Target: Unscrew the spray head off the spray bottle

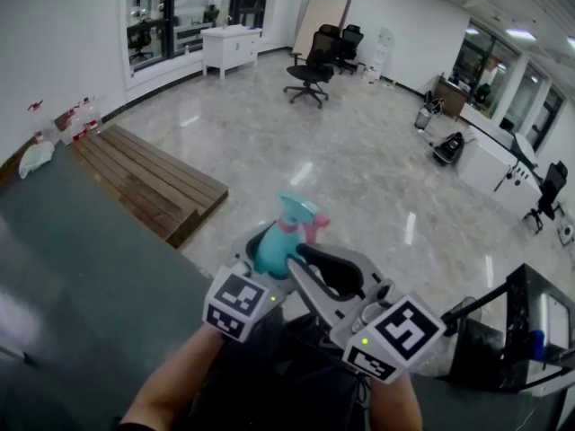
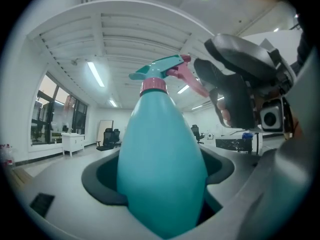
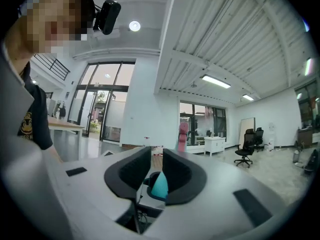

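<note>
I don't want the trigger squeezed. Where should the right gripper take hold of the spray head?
Probably the pink collar under the spray head, fingers coming in from the side: it is the round part at the neck, and sits clear of the protruding trigger.

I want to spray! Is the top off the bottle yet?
Not yet: the spray head sits on the bottle. The left tongs grip the bottle; the right tongs hover near the head, holding nothing. Left: grab the head, twist it off.

spray bottle in left gripper; right gripper beside spray head
</note>
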{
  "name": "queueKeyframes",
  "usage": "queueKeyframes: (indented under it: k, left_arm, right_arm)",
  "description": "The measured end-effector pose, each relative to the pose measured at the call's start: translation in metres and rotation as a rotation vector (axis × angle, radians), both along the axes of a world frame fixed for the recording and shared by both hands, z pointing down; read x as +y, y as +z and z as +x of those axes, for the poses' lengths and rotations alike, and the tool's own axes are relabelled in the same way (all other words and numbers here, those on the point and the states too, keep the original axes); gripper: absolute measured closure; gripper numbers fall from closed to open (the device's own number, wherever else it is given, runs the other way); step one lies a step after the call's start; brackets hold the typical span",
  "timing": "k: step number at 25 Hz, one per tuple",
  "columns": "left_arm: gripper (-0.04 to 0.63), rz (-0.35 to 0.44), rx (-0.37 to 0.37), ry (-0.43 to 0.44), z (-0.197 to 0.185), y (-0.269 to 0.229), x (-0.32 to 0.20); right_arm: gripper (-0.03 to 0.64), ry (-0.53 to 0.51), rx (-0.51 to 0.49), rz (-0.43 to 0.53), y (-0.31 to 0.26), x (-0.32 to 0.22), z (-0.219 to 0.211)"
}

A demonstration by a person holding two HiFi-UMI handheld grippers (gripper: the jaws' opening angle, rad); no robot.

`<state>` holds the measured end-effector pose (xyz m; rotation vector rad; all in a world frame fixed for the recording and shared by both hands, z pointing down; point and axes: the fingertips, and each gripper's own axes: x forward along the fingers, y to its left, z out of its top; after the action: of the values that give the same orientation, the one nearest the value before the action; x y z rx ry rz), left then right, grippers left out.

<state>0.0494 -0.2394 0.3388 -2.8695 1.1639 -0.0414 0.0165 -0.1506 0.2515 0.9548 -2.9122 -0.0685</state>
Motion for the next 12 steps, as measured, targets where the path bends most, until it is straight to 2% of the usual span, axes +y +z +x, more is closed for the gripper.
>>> queueKeyframes:
  k: [8,10,12]
  left_arm:
    - [0.167,0.027,0.012,0.011,0.005,-0.004,0.006]
    - [0.167,0.031,0.009,0.010,0.007,-0.004,0.008]
    - [0.167,0.034,0.004,0.009,0.009,-0.004,0.009]
  right_arm:
    - [0.537,0.135,0.024,0.003,0.006,-0.019,0.009]
    - [0.515,0.153,0.004,-0.003,0.006,-0.022,0.010]
    - [0.466,0.165,-0.017,-0.010,0.005,-0.023,0.012]
